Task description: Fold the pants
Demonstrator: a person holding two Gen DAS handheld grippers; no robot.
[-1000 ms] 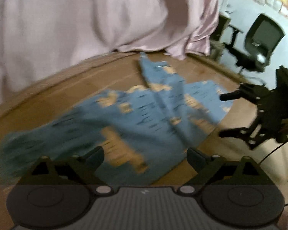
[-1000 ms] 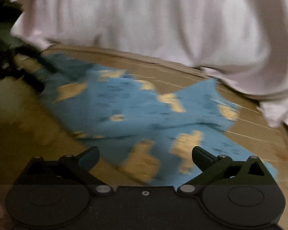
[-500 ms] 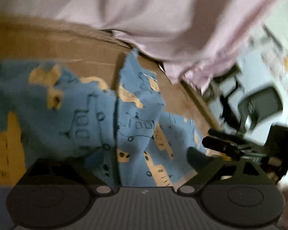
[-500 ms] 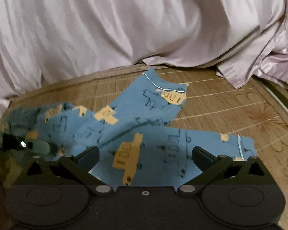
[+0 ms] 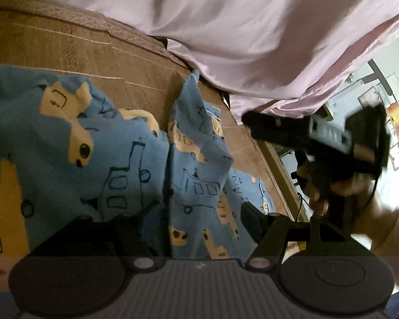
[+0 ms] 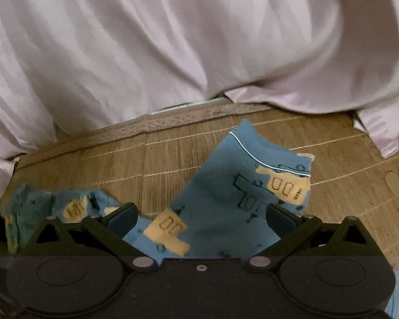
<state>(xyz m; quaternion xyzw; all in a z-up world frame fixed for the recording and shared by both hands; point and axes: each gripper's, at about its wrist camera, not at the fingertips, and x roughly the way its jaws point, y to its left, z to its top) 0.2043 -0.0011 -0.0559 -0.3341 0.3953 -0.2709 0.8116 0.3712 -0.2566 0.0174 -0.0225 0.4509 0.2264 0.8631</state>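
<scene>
- One pale pink sheet (image 6: 173, 53), bunched along the far edge of the bed and hanging over its far right corner. Largest thing in both views.
- One woven straw mat (image 6: 159, 164) covering the bed; it carries the pants. Bare mat shows toward the far edge and the right edge.
- One pair of blue pants (image 6: 220, 199) with yellow vehicle prints, lying crumpled on the mat near the near edge. One leg points toward the far edge, its white-piped cuff (image 6: 266, 159) lying flat. The rest is rumpled toward the left edge, with a raised ridge of cloth down the middle in the left wrist view.
- Two grippers, one per hand.
- Left gripper (image 5: 194, 226): low over the pants, cloth bunched between its jaws. The left finger is sunk in folds, so I cannot tell whether it is clamped or released.
- Right gripper (image 6: 200, 219): jaws spread wide, grasping nothing, hovering just above the pants. From the left wrist view it appears as a blurred dark shape by the right edge, with the person's hand (image 5: 340, 188) around it.
- Step in hand, as I judge it: getting hold of the cloth to spread it flat before any fold.
- To do it well: pinch one layer only at waistband or cuff, pull the two holds apart toward opposite edges, flatten the middle ridge, lay one leg over the other.
- Risk: grabbing both layers keeps the wrinkles in.
</scene>
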